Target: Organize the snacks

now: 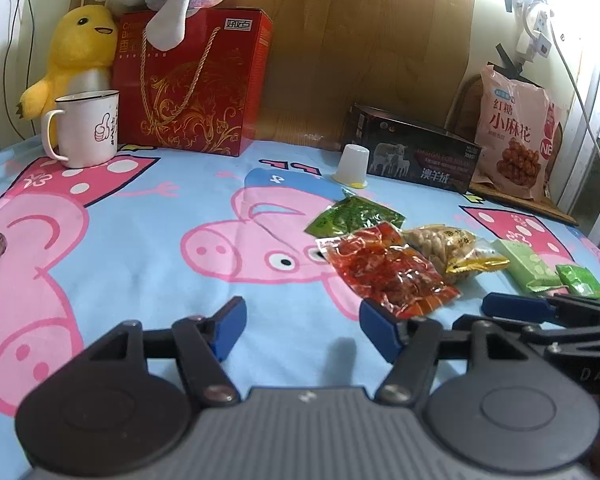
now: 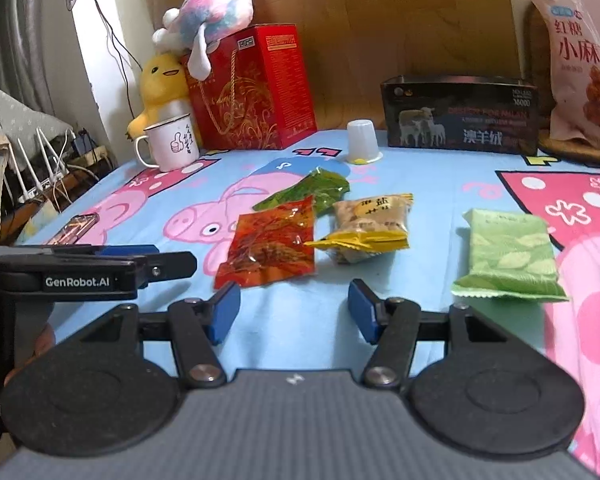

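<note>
**Snacks bunched, both grippers empty**

Risk lies in the overlap: the crinkly red transparent packet (image 2: 269, 246) touches the green foil pouch (image 2: 312, 192) mid-cloth. Left gripper (image 1: 302, 330) and right gripper (image 2: 292, 312) hover released, holding nothing; a shallow pinch could drag both or slip.

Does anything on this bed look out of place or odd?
Yes. A small white plastic cup stands upside down in front of the black box, with a yellow patch at its rim, perhaps its lid or a spill. The red packet also lies partly over the dark green packet.
</note>
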Demonstrator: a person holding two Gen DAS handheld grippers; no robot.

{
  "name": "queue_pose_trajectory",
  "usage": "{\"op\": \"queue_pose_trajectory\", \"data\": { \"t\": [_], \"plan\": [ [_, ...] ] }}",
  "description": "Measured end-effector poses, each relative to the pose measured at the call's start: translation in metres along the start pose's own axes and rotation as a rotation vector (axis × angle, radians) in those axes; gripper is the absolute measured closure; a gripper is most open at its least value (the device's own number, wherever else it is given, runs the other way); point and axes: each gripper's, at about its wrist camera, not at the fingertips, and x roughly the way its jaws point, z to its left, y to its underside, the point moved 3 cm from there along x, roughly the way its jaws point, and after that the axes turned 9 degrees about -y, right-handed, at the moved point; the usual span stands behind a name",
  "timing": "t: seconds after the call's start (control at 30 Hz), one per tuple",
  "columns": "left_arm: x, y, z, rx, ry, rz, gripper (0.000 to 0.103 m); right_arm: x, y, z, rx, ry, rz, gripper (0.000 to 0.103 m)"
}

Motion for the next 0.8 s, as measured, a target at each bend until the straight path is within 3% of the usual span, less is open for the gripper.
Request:
{"op": "queue_pose_trajectory", "data": {
  "t": [0.33,0.6,0.8],
  "plan": [
    [-0.001,0.000,0.004,-0.019,0.054,-0.005,0.032,0.001,0.000,0.003,-0.040,0.039,0.013,0.040],
    [-0.008,0.002,0.007,-0.043,0.157,-0.026,0.032,0.005,0.003,0.011,-0.106,0.210,0.030,0.040],
    [-0.013,0.003,0.003,-0.032,0.238,-0.048,0.032,0.011,0.002,0.010,-0.105,0.255,0.033,0.032]
  ]
}}
